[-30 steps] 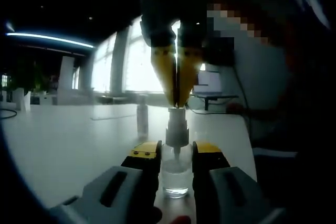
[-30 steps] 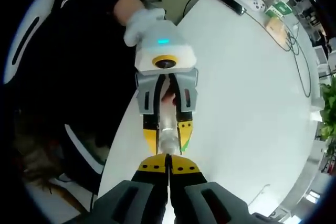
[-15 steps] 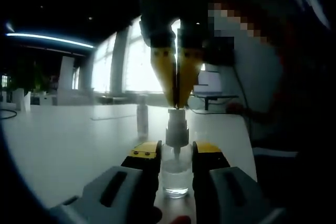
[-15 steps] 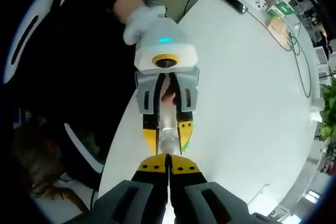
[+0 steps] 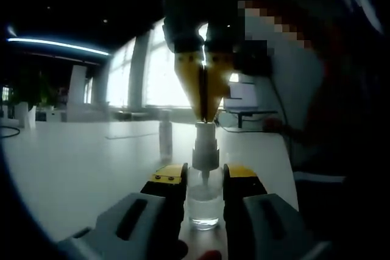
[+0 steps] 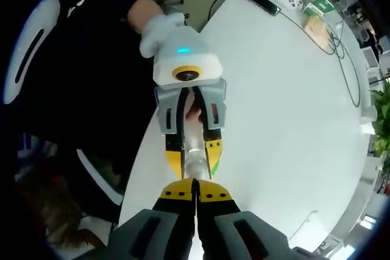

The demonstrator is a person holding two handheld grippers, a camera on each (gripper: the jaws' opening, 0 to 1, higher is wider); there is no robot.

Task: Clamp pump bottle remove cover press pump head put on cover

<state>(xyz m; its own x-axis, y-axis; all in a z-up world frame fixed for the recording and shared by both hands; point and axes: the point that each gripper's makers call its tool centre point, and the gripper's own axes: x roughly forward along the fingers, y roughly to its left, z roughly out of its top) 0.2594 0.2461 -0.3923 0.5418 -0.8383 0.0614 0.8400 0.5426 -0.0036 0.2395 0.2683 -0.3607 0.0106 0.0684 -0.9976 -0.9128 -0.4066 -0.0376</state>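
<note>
Now my left gripper (image 5: 204, 182) clamps the bottle (image 5: 203, 202); my right gripper (image 5: 204, 117), jaws together, presses the pump head (image 5: 205, 141) — off-centre, it tips.

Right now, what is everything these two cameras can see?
Pump bottle: one, clear, upright on the table, clamped between the left claw's jaws.
Pump head: one, pale, atop the bottle, uncovered.
Small bottle: one, pale, standing farther back on the table.
Table: one, white, rounded edge.
Cables: several, dark, along the far edge.
Plant: green, at the table's end.
Left claw: yellow-tipped, shut on the pump bottle.
Right claw: yellow-tipped, jaws together, tips at the pump head from above.
Gloved hand: white, holding the left claw.
</note>
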